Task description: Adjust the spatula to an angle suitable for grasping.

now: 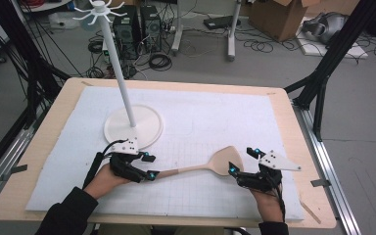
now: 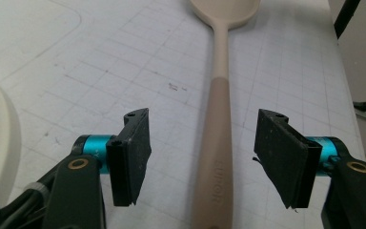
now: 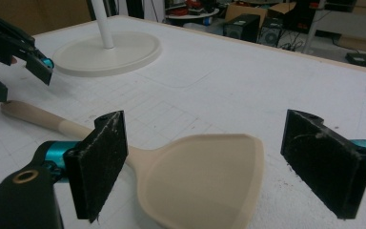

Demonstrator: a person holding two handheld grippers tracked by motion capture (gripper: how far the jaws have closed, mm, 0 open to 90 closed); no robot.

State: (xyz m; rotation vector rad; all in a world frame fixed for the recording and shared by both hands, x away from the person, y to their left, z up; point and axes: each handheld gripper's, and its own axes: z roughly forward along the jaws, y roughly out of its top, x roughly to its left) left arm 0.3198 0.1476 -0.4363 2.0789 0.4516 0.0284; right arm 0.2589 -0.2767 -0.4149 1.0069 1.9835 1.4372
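Both grippers' fingers (image 2: 133, 157) spread, straddling spatula (image 1: 210, 165) ends, untouched

Both hands rest low, left claw (image 1: 150, 166) and right claw (image 1: 242, 161) gaping wide (jaws well apart).

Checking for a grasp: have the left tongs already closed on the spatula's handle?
No. In the left gripper view the left tongs stand open, with the spatula handle lying between the pads, untouched.
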